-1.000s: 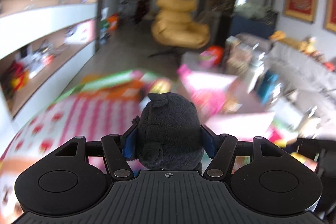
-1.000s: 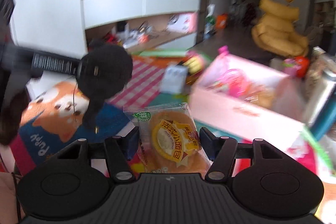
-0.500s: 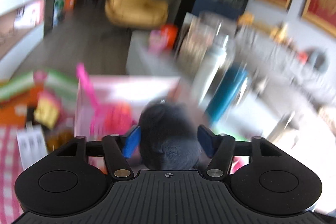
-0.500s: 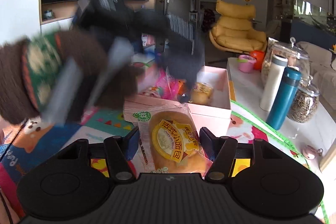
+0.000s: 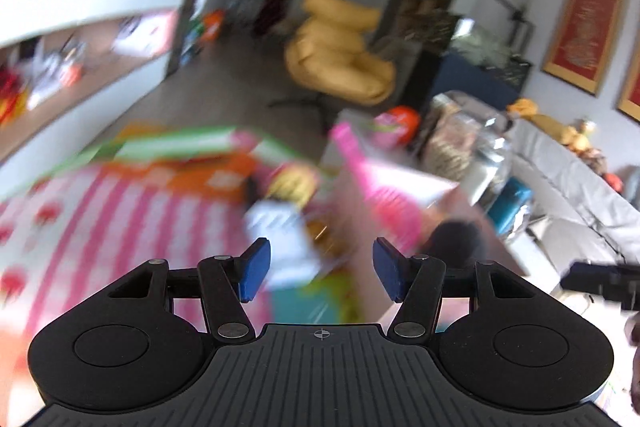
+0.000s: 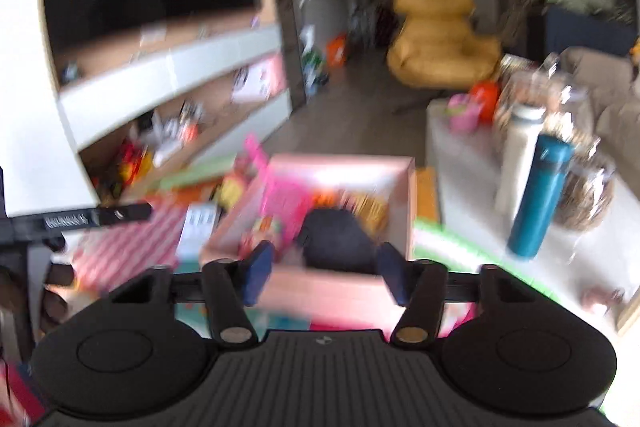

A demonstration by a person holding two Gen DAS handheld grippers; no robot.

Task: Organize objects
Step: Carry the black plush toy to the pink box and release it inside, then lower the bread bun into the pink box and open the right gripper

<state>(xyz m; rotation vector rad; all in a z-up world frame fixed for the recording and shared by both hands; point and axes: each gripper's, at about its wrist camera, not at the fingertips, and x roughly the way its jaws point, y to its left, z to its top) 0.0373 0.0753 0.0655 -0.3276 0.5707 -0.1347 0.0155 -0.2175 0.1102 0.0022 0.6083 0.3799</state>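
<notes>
Both views are motion-blurred. A pink box sits on the play mat and holds a black plush toy and several bright toys. My right gripper is open and empty, just in front of the box's near wall. My left gripper is open and empty above the mat, left of the box; the plush toy shows as a dark blob to its right. The bread packet is not clearly visible.
A pink checked mat covers the floor at left. A white low table at right carries a teal bottle, a white bottle and glass jars. A yellow armchair stands behind. Shelves line the left wall.
My left gripper let go of the black plush toy, which now lies in the pink box, and swung back left. My right gripper opened and no longer holds the bread packet.
</notes>
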